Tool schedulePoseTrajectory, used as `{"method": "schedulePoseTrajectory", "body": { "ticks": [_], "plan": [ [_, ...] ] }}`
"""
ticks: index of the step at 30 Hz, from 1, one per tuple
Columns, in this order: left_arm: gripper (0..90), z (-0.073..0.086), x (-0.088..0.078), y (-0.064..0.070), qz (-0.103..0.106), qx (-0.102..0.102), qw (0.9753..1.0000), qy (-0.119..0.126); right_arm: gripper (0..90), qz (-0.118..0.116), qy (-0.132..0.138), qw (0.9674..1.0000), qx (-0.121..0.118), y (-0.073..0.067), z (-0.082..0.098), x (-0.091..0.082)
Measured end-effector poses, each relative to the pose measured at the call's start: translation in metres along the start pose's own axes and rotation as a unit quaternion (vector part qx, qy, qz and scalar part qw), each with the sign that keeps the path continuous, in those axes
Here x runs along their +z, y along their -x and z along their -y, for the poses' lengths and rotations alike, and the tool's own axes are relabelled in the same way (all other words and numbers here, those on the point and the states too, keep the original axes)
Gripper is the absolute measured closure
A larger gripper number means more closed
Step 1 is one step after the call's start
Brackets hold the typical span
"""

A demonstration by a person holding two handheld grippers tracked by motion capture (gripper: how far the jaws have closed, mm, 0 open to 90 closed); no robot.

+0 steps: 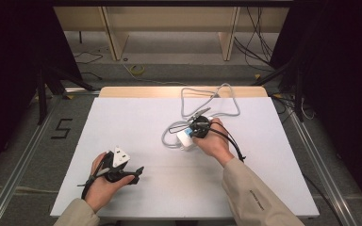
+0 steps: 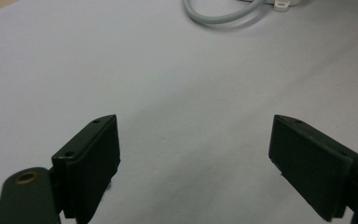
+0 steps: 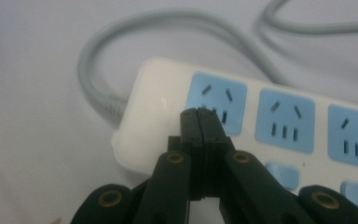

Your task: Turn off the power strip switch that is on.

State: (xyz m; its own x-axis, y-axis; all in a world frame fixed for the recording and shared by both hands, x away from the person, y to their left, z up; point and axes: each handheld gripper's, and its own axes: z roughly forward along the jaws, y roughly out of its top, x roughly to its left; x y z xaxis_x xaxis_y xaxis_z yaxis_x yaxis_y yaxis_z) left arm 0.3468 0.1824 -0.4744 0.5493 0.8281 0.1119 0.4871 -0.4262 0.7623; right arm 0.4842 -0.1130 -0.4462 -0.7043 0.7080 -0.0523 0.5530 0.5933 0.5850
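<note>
I am pressing my right gripper [image 3: 200, 116], jaws closed together, down onto the power strip [image 3: 279, 126] mid-table, probably steadying it, while my left gripper [image 2: 196, 154] is hovering spread wide, empty, nearer me

power strip [image 3: 261, 126]: cut off at right edge | cord [image 2: 219, 16]: cut off at top edge

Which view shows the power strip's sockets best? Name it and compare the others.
The right gripper view: the power strip is close, with three blue sockets and the shut right gripper over the first. The high view has it small, partly under the hand. The left gripper view catches just a corner and a loop of its grey cable.
</note>
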Motion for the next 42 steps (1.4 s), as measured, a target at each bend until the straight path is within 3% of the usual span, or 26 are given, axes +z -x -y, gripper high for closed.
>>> {"method": "schedulePoseTrajectory", "body": {
  "ticks": [19, 42],
  "plan": [
    [16.1, 0.0, 0.0, 0.0, 0.0, 0.001, 1.0, 0.0, 90.0, 0.004, 0.002, 1.0, -0.009, 0.003, 0.009, -0.021],
    [16.2, 0.0, 0.001, 0.002, 0.0, 0.001, 1.0, -0.001, 90.0, 0.0, 0.015, 0.9998, -0.011, 0.007, 0.045, -0.046]
  ]
}}
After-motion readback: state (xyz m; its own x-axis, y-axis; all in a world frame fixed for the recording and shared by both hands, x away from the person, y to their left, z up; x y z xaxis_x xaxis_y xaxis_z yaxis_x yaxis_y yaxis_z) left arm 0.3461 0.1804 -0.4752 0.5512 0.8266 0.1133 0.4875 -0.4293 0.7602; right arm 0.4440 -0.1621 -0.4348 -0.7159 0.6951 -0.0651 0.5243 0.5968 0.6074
